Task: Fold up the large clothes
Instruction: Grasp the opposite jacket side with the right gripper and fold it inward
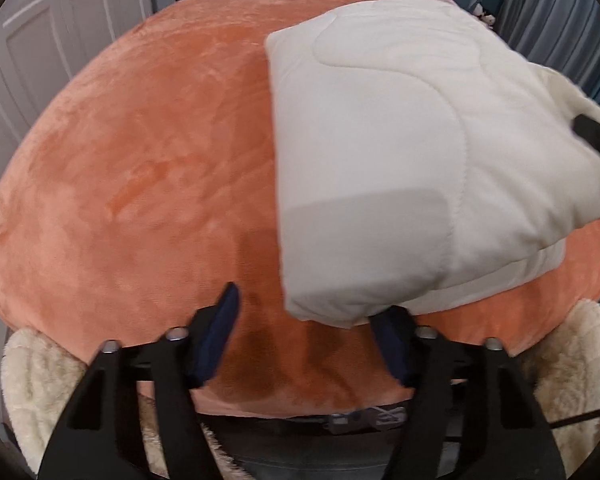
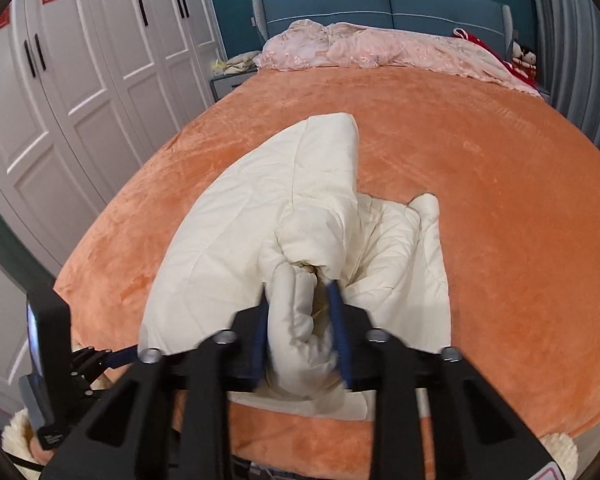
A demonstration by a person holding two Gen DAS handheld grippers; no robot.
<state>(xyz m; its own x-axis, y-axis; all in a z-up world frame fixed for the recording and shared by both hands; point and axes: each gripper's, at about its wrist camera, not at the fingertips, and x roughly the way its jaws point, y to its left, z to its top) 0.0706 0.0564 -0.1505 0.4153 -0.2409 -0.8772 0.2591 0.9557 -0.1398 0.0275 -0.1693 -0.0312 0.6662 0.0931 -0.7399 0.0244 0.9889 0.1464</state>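
My right gripper (image 2: 300,320) is pinching a thick bunched roll of one cream quilted garment (image 2: 300,208) — puffy, soft, creased — which is lying on the plush orange blanket (image 2: 480,200) near the bed's foot. My left gripper (image 1: 304,320) is hanging spread, holding nothing, its right finger (image 1: 392,340) tucked just under the garment's (image 1: 380,152) folded near corner — two blue-padded fingers on each gripper.

Right gripper (image 2: 302,312) jaws clamp bunched cream quilted garment (image 2: 236,216), possibly jacket, on orange bedspread (image 2: 480,200).
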